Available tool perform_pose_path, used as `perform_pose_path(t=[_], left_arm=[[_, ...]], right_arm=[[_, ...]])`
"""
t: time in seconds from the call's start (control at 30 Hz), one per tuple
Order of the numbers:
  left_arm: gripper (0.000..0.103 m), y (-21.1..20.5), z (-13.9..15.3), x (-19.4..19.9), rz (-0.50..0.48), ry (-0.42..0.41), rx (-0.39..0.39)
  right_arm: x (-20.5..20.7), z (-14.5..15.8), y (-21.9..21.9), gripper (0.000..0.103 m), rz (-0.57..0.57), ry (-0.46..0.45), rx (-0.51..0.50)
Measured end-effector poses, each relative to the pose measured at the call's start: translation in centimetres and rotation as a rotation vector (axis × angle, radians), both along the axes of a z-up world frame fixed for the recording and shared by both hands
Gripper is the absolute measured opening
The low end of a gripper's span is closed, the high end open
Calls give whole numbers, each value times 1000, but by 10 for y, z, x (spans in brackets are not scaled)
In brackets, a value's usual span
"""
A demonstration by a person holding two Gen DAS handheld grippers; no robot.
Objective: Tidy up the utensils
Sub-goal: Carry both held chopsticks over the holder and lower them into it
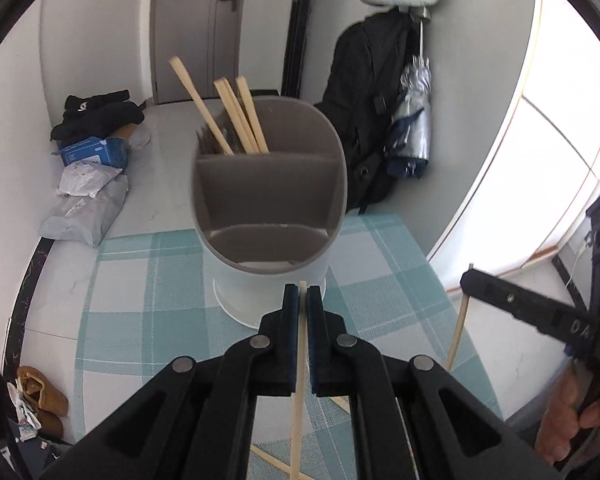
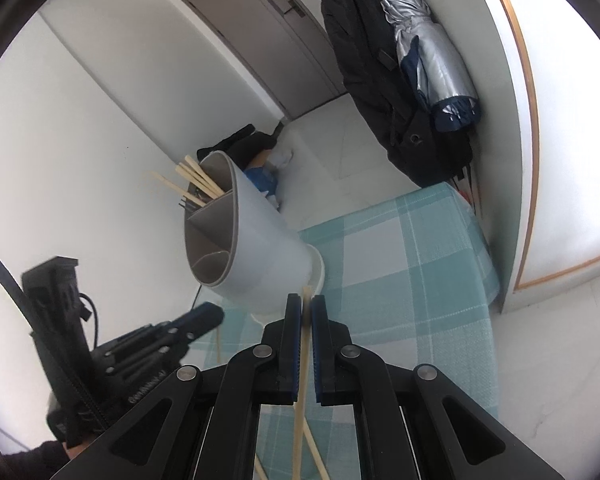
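a table under a teal checked cloth carries a white holder; loose chopsticks lie on the cloth near the holder.

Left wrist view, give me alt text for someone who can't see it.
The left tongs are shut on a wooden chopstick in front of a divided utensil holder, whose back compartment holds more chopsticks. The holder stands on a teal checked tablecloth. The right tongs hold another chopstick.
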State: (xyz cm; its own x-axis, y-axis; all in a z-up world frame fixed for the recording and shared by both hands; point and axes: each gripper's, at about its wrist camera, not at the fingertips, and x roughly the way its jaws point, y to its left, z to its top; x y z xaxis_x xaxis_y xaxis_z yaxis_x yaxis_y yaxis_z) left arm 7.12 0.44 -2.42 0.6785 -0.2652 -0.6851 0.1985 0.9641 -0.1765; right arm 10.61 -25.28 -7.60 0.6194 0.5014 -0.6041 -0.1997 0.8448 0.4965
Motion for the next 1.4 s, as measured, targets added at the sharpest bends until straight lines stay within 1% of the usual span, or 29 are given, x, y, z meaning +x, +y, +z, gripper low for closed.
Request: perform_pose_path(t=[0.07, 0.17, 0.2, 0.23, 0.3, 0.37, 0.57, 0.7, 0.77, 0.87, 0.9, 0.97, 1.07, 1.13, 1.2, 1.4], left_arm=[[1, 5, 11, -5, 29, -35, -32], [1, 0, 17, -7, 48, -60, -75], [1, 3, 21, -10, 45, -61, -110], [1, 0, 18, -9, 45, -61, -133], [1, -9, 15, -5, 53, -65, -140], [1, -15, 9, -3, 53, -58, -165], [1, -10, 14, -16, 49, -61, -139], [1, -11, 18, -20, 32, -59, -132], [0, -13, 21, -21, 21, -63, -114], [0, -13, 27, -23, 7, -74, -109], [0, -13, 30, -24, 16, -78, -110], [0, -10, 39, -27, 9, -86, -144], [0, -9, 57, -30, 1, -117, -159], [0, -6, 71, -31, 7, -142, -189], [0, -2, 83, -29, 8, -160, -224], [0, 7, 111, -13, 32, -197, -274]], right_arm=[[-2, 3, 5, 4, 7, -8, -27], [-6, 5, 11, 4, 12, -22, -35], [-8, 6, 14, 4, 11, -27, -45], [-9, 8, 16, 4, 14, -34, -48], [-13, 12, 23, 4, 18, -55, -72], [-16, 18, 29, 4, 21, -78, -82], [-28, 35, 42, 4, 12, -157, -148], [-34, 40, 44, 4, 3, -181, -165], [-36, 42, 44, 4, 2, -190, -171], [-39, 46, 42, 4, -4, -198, -158], [-40, 47, 41, 4, -5, -202, -154], [-40, 52, 40, 4, -10, -213, -151], [-41, 61, 39, 4, -11, -232, -143], [-40, 68, 38, 4, -16, -245, -139], [-37, 79, 38, 4, -18, -261, -136], [-23, 116, 41, 4, -17, -333, -163]])
